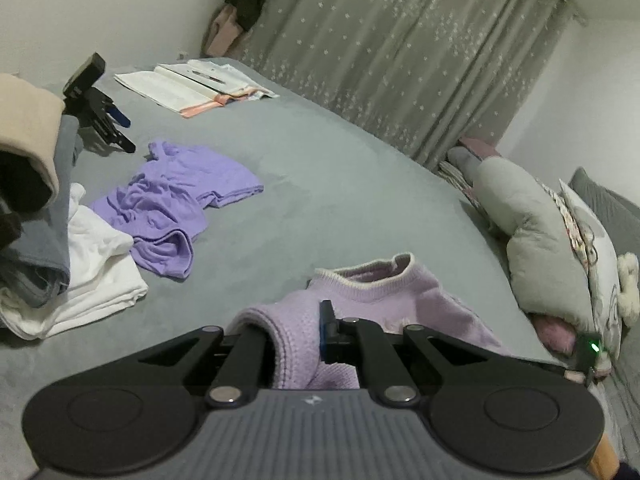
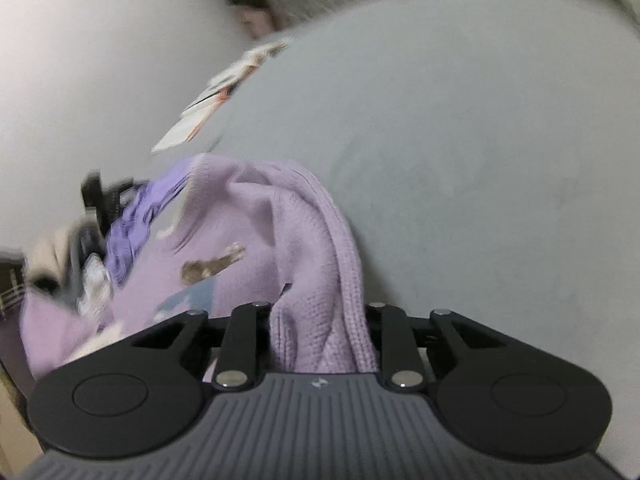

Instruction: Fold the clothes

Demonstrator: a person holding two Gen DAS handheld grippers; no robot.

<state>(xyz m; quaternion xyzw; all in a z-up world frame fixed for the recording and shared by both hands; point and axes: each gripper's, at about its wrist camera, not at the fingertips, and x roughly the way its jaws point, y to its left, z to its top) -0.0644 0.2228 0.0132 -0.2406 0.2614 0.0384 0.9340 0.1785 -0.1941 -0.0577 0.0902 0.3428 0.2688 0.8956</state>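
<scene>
A pale lilac knit sweater with a white collar lies on the grey bed just ahead of me. My left gripper is shut on a ribbed edge of the sweater. My right gripper is shut on another knitted edge of the sweater, which hangs bunched in front of it; this view is motion-blurred. A crumpled purple T-shirt lies on the bed to the left, also blurred in the right wrist view.
A pile of white, grey and beige clothes sits at the left edge. An open book lies at the far side. A spare black gripper stands beside it. Pillows line the right; a curtain hangs behind.
</scene>
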